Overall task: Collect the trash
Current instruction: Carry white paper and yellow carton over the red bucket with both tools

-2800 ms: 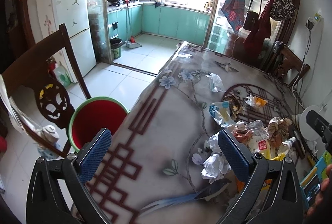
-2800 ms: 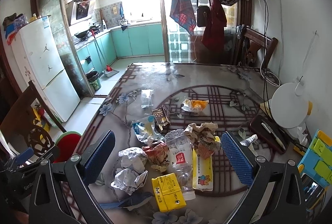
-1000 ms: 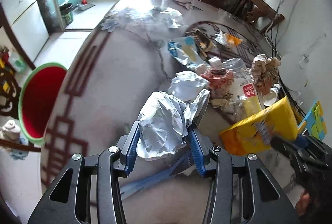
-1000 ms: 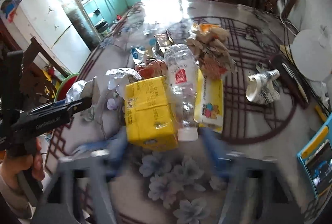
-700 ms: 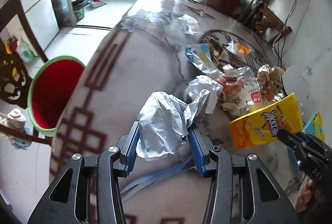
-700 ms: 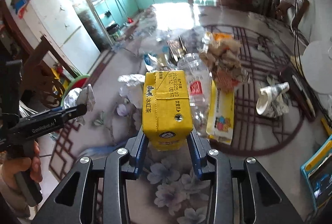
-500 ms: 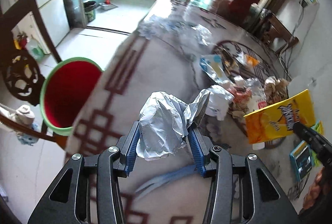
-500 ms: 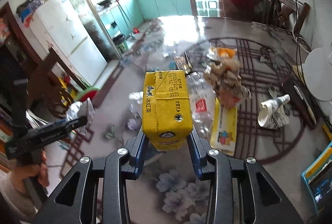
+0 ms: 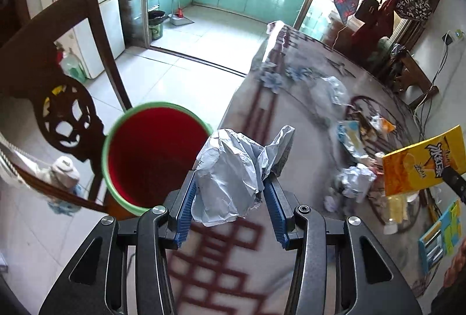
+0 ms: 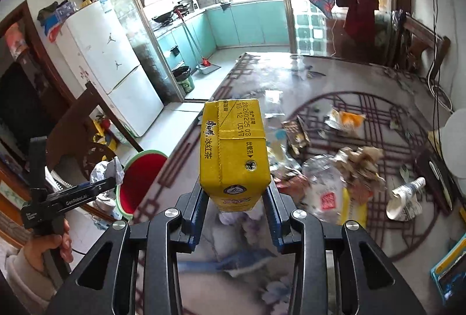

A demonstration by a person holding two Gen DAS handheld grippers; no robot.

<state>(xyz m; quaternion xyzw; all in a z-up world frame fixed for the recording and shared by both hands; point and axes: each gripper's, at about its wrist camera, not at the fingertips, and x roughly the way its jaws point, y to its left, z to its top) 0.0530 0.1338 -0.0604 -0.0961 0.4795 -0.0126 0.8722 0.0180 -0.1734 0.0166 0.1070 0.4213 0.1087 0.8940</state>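
The left tool (image 9: 230,198) is gripping a crumpled ball of white paper (image 9: 233,178), its blue pads pressing on both sides, and is holding it just past the edge of the surface (image 9: 291,111), beside the near rim of the red bin (image 9: 151,154) with the green lip. The bin is standing on the floor between the surface and a dark wooden chair (image 9: 58,99), so the paper is apparently being held there for a drop into the open mouth; it is not yet over the middle of the opening. The paper has no clear long axis; one loose flap is sticking up and to the right.

The right tool (image 10: 236,207) is clamping a yellow drink carton (image 10: 233,146) near its lower end, off the surface. The carton's long axis is running along the tool's fingers, pointing away from the wrist toward the far edge of the surface, with the straw-hole face turned to the camera. It is probably being held ready for the same bin, which is lying well to the left of it.

The rest of the trash (image 10: 335,175), a crushed clear bottle, wrappers and brown paper, is lying in a heap on the patterned surface. A person's hand (image 10: 49,245) is holding the left tool's handle.
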